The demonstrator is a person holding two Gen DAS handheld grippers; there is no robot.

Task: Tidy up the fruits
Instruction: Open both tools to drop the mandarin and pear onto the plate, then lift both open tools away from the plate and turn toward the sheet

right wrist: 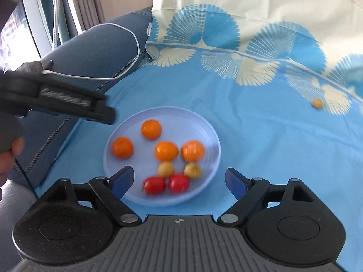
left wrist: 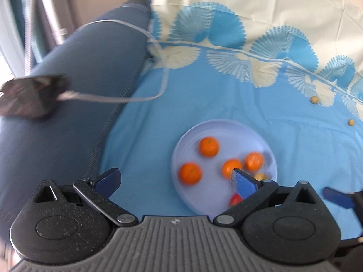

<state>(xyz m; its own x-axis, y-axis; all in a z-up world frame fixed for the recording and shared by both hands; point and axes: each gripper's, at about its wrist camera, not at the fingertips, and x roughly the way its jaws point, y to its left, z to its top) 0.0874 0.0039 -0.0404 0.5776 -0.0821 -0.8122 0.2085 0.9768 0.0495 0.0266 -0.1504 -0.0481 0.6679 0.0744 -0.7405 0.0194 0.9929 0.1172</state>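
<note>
A pale blue plate (right wrist: 211, 136) is sitting on a blue bedsheet (right wrist: 261, 136) printed with cream and blue fans, low in the middle of the right wrist view. Four oranges (right wrist: 151, 129) are lying across the plate's upper half, two small yellow fruits (right wrist: 166, 169) are sitting just below them, and two red tomatoes (right wrist: 154, 185) are lying side by side at the plate's near edge, touching or nearly so. One more small yellow fruit (right wrist: 317, 103) is lying alone on the sheet at the right of that view, well apart from the plate.

The right gripper (right wrist: 179, 181) is hanging released over the near rim of the plate, its blue-padded fingers (right wrist: 123, 179) standing wide to either side of the tomatoes, nothing pressing between them.

The left gripper (left wrist: 175, 180) is also standing wide open in its own view, holding nothing; its left finger is lying over bare sheet and its right finger (left wrist: 242, 183) is covering part of the plate and fruit. In the right wrist view this tool is showing at the left edge, blurred, with a hand (right wrist: 10, 156) gripping its handle.

A dark blue cushion (left wrist: 79, 79) is filling the left side of the left wrist view, with a white cable (left wrist: 127, 99) trailing across it
</note>
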